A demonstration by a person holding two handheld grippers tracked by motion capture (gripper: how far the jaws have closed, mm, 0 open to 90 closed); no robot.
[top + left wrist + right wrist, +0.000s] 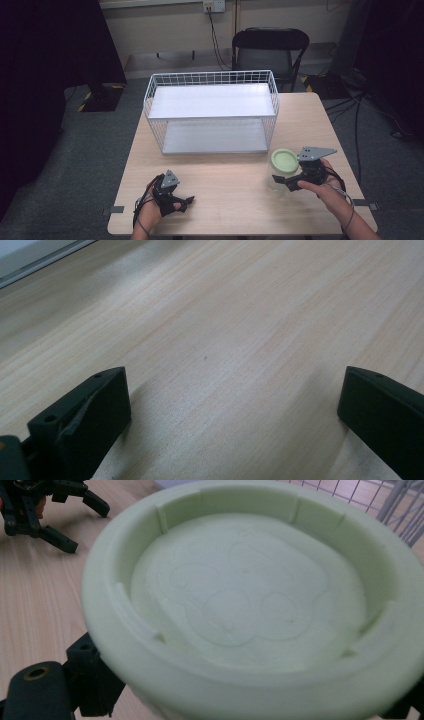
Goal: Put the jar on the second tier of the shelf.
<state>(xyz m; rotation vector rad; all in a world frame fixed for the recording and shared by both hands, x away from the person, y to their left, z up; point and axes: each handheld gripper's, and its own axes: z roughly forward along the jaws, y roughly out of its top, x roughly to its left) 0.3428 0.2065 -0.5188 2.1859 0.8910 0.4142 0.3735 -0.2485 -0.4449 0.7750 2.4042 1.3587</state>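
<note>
1. Jar (pixel 281 172) with a pale green lid (pixel 245 605): it stands upright on the wooden table (pixel 225 200), near the right front corner and just in front of the right end of the white wire rack (pixel 212 112).
2. Your right gripper (pixel 286 181) meets the jar from the right, below the lid. In the right gripper view the lid lies just above the black jaws, one at each side of the jar. They look clamped on its clear body, though the lid hides the contact itself.
3. Your right hand (pixel 327 192) comes in from the lower right, fingers wrapped round the gripper body, its grey three-cornered plate (pixel 316 152) lying roughly level on top.
4. Your left gripper (pixel 185 202) rests low at the table's front left, well apart from the jar. Its jaws stand wide apart, with bare wood between them in the left gripper view.
5. Your left hand (pixel 152 207) holds that gripper with its jaws pointing right, toward the jar's side of the table.
6. Rack: two white shelves inside the wire frame, set at mid-table behind both grippers.
</note>
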